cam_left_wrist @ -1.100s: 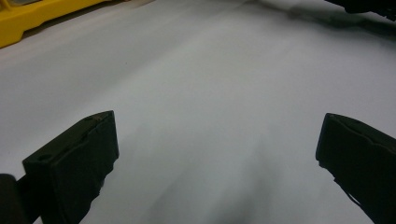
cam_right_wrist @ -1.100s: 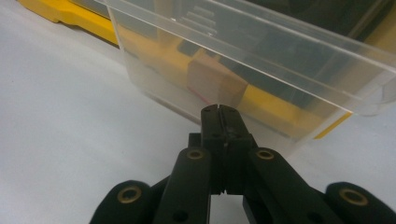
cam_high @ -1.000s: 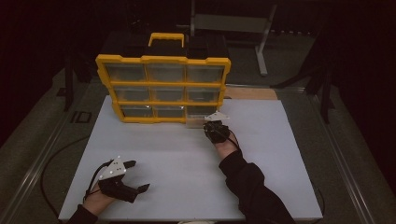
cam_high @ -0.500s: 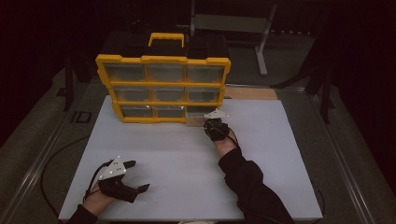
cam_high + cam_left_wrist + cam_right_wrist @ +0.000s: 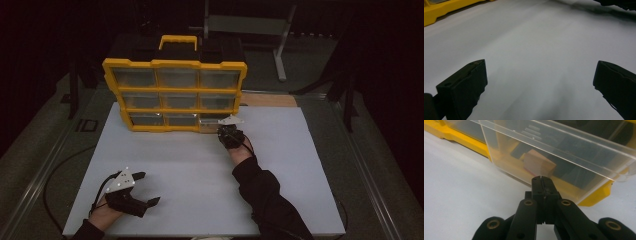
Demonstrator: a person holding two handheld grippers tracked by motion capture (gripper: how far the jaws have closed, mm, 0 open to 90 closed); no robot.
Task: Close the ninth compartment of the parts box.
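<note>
1. Near the table's (image 5: pixel 310 150) far edge, a yellow organizer (image 5: pixel 175 95) is stood upright, its clear drawers faced toward the person
2. At the organizer's bottom right corner, the right gripper (image 5: pixel 543 182) is seen with jaws pressed together; its tips are met at the lower front edge of a clear drawer (image 5: pixel 564 152), whether on a lip cannot be told
3. Inside that drawer a tan block (image 5: pixel 539 163) is lodged
4. By the near left corner, the left gripper (image 5: pixel 145 189) is rested with jaws spread wide, nothing between them
</note>
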